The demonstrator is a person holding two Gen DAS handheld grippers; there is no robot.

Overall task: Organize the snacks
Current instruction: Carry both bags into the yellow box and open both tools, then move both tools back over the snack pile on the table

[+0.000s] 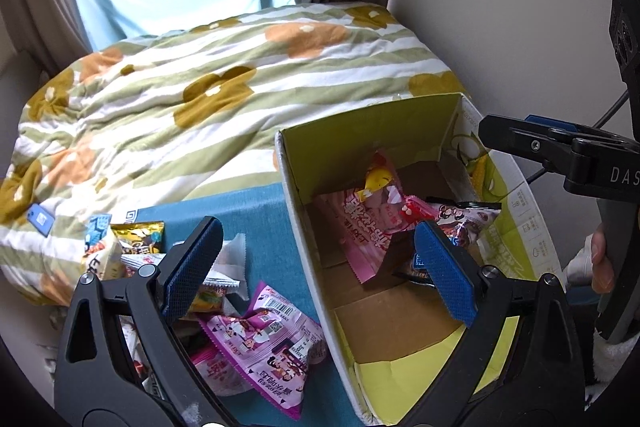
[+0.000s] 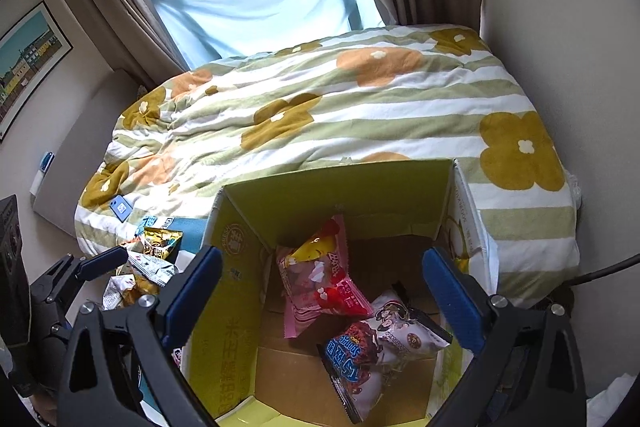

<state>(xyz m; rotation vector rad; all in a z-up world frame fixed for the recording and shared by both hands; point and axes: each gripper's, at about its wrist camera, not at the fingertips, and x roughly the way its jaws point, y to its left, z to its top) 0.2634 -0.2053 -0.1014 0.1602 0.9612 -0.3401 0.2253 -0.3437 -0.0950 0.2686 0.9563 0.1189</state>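
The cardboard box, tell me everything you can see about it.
The cardboard box is open-topped, its flaps standing up, with yellow-green printed walls bearing characters and a plain brown floor. It stands upright on a blue surface against the flowered quilt. Inside lie a pink snack packet and a dark-and-white packet, overlapping. Loose snacks lie outside beside its left wall. Both open claws hover over it, not touching.

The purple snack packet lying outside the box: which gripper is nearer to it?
Left. The left gripper hangs open almost over the purple packet; the right gripper is open above the cardboard box.
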